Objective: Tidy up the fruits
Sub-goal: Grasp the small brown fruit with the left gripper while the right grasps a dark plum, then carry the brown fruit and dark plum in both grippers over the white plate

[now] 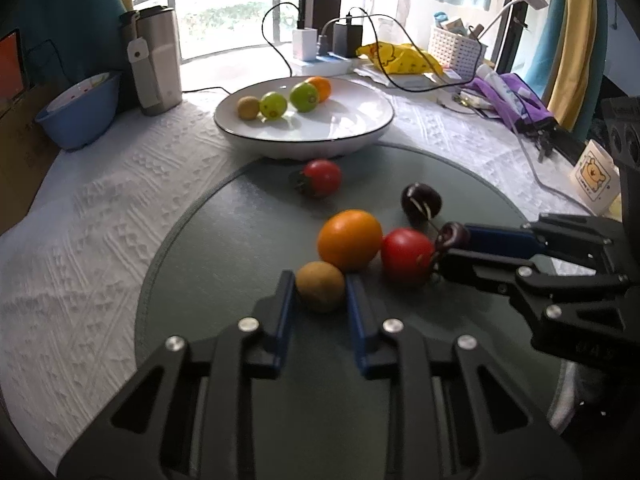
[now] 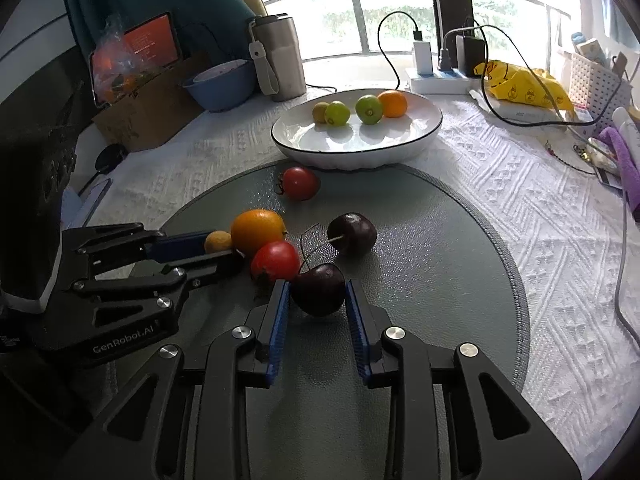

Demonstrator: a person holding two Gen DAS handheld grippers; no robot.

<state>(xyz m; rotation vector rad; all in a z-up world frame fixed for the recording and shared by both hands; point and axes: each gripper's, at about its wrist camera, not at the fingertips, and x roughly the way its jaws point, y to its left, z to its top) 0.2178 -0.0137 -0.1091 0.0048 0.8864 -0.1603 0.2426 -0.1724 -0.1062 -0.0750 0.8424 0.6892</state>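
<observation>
Your left gripper (image 1: 320, 286) has its fingers closed against a small brown kiwi (image 1: 320, 286) on the grey mat (image 1: 224, 240). Your right gripper (image 2: 318, 290) brackets a glossy dark cherry (image 2: 318, 289), its pads narrowed to the fruit's sides.

We see the worktop (image 1: 100, 216) under a white textured cloth (image 2: 520, 208), with a round grey mat (image 1: 224, 248) at frame centre and a white bowl (image 1: 360, 120) above it.
</observation>
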